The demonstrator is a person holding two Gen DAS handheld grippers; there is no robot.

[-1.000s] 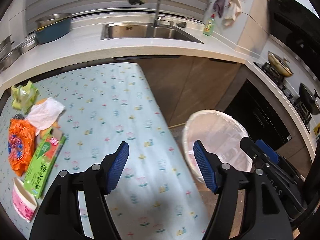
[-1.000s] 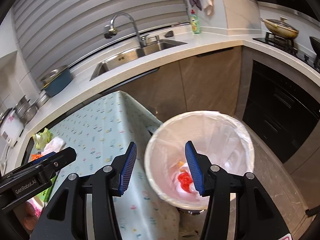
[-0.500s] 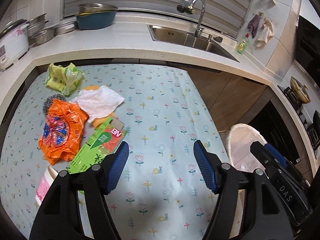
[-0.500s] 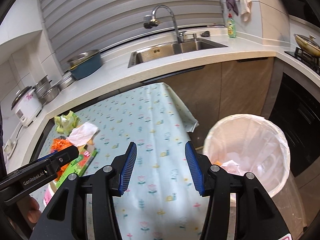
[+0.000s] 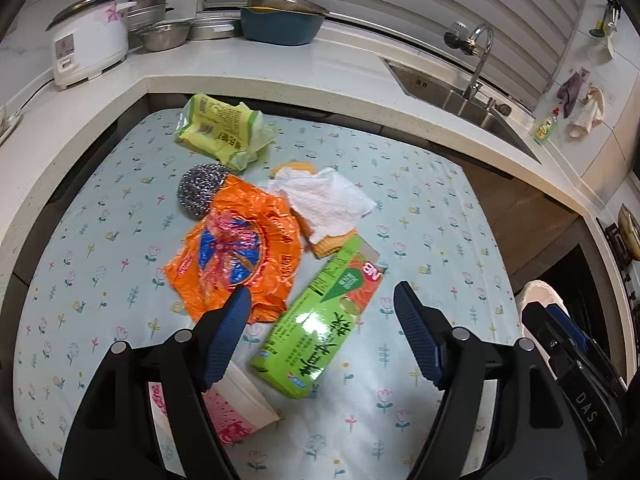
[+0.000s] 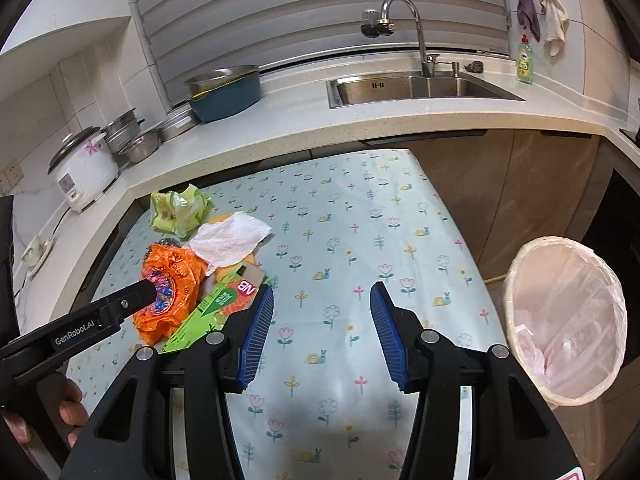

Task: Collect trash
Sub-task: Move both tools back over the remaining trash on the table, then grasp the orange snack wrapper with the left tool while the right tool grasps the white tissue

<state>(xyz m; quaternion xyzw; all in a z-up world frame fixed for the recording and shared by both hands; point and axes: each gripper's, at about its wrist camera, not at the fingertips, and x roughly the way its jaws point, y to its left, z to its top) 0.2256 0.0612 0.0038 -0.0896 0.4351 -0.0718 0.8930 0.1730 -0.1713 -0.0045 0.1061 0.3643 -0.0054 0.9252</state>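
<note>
Trash lies on the flowered tablecloth [image 5: 420,208]: an orange wrapper [image 5: 236,256], a green box [image 5: 320,320], a white paper towel [image 5: 328,200], a steel scourer [image 5: 198,192], a yellow-green bag [image 5: 220,130] and a pink paper cup [image 5: 232,408]. My left gripper [image 5: 322,308] is open and empty, just above the green box and the orange wrapper. My right gripper [image 6: 322,312] is open and empty over bare cloth, right of the pile [image 6: 200,280]. The lined trash bin [image 6: 568,320] stands on the floor right of the table.
A white counter [image 6: 280,120] wraps the table's far and left sides, with a sink [image 6: 420,88], a blue basin [image 6: 224,88], metal pots and a rice cooker [image 5: 88,40]. Wooden cabinets [image 6: 500,200] stand beyond the bin.
Both grippers have swung left from the bin to the table. The left one now hangs over the trash pile. Both stayed open and empty.
</note>
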